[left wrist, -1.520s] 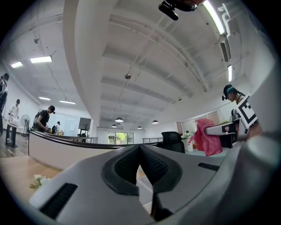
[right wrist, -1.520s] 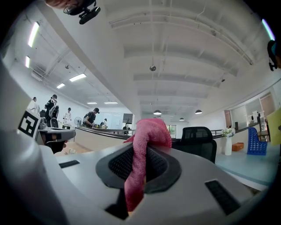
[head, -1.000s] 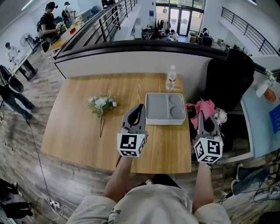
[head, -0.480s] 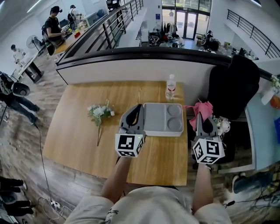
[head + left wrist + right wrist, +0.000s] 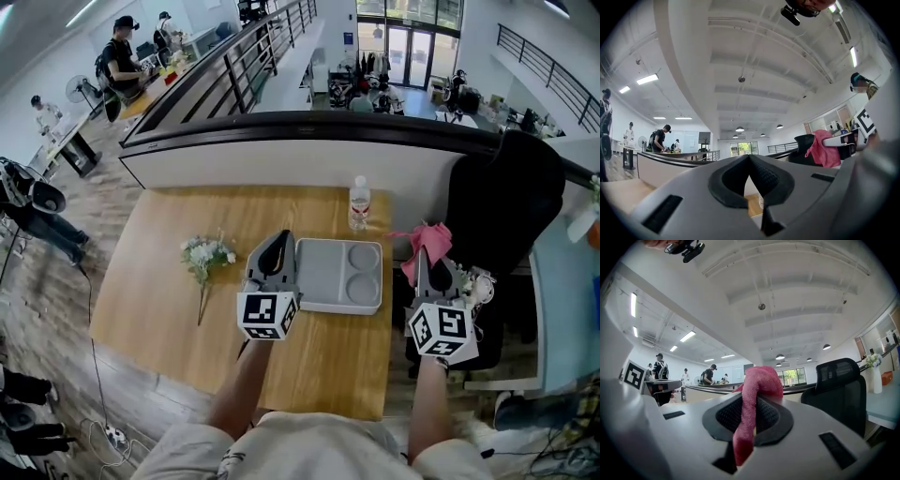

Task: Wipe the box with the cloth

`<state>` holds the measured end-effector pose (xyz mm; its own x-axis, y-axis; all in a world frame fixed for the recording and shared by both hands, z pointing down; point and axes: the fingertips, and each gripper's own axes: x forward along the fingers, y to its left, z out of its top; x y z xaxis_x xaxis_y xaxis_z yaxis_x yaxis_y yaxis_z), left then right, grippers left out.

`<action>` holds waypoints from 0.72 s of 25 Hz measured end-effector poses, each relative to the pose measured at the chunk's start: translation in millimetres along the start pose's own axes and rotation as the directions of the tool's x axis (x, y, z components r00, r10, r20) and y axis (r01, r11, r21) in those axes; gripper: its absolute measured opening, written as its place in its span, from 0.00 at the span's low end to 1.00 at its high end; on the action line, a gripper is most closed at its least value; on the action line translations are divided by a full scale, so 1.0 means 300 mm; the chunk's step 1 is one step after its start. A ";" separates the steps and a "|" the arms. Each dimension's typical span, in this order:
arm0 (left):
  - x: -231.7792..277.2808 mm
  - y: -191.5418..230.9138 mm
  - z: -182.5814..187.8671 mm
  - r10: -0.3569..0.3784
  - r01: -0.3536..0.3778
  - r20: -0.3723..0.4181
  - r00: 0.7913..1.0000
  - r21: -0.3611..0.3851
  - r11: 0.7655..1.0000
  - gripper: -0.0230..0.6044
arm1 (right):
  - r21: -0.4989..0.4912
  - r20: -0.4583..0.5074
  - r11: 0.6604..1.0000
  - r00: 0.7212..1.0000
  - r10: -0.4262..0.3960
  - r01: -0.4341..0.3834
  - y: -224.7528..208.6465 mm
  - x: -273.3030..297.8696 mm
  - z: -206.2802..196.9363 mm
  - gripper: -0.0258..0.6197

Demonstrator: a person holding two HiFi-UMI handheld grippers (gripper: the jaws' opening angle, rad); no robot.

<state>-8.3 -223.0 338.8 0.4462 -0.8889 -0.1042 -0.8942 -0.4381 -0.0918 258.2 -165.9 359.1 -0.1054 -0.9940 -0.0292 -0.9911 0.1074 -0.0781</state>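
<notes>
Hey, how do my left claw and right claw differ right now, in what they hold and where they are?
The left claw is shut on nothing; the right claw is shut on the pink cloth. The left claw is over the table, by the left end of the grey box; the right claw is past the table's right edge, before the black chair. Both point away from the person.
</notes>
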 end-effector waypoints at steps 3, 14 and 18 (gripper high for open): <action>0.024 0.009 -0.018 0.009 -0.009 -0.016 1.000 0.011 1.000 0.06 | 0.014 -0.005 1.000 1.000 0.007 -0.007 -0.020 0.031 -0.013 0.13; 0.055 0.110 -0.107 0.040 -0.040 -0.049 0.998 0.001 0.999 0.06 | 0.041 -0.081 0.999 0.996 0.036 -0.032 0.014 0.142 -0.125 0.13; 0.057 0.142 -0.146 0.053 -0.053 -0.057 0.997 -0.003 0.999 0.06 | 0.046 -0.105 0.998 0.994 0.041 -0.036 0.036 0.176 -0.165 0.13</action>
<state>-40.3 -262.9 376.5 0.3956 -0.9169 -0.0523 -0.9168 -0.3908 -0.0828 237.8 -218.3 406.1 -0.1537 -0.9855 0.0725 -0.9820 0.1441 -0.1225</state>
